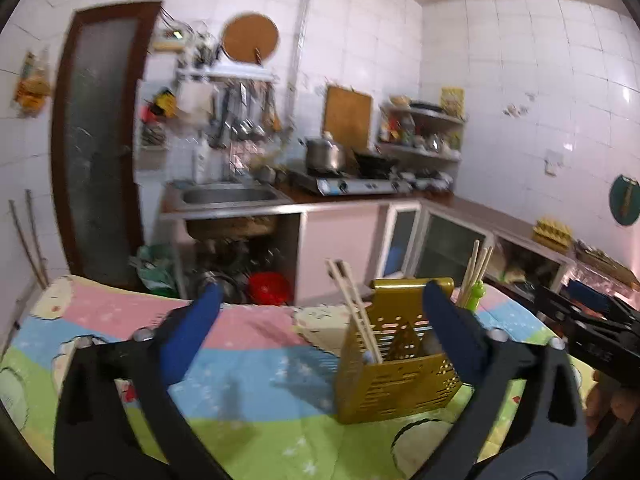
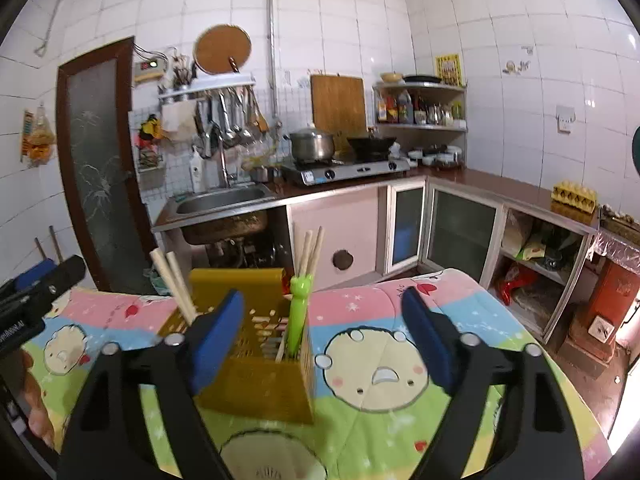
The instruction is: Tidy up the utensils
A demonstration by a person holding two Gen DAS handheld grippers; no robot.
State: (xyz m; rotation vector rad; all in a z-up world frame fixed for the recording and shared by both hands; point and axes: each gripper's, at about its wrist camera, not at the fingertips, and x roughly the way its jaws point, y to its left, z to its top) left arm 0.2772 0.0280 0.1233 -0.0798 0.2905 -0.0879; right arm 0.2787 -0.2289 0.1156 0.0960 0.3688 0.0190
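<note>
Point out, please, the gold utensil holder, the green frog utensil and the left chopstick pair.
gold utensil holder [image 1: 400, 388], left wrist view, front wall.
green frog utensil [image 2: 299, 312], right wrist view, body.
left chopstick pair [image 2: 174, 286], right wrist view, shafts.

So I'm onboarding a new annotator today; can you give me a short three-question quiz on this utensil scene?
1. True or false: the left gripper is shut on a chopstick.
2. What green item stands in the gold perforated metal utensil holder?
3. The holder stands on: A) the steel sink B) the colourful cartoon-print cloth C) the gas stove

Key: 1 false, both grippers (right) are open and empty. 2 the green frog-topped utensil, beside pale wooden chopsticks. 3 B.
</note>
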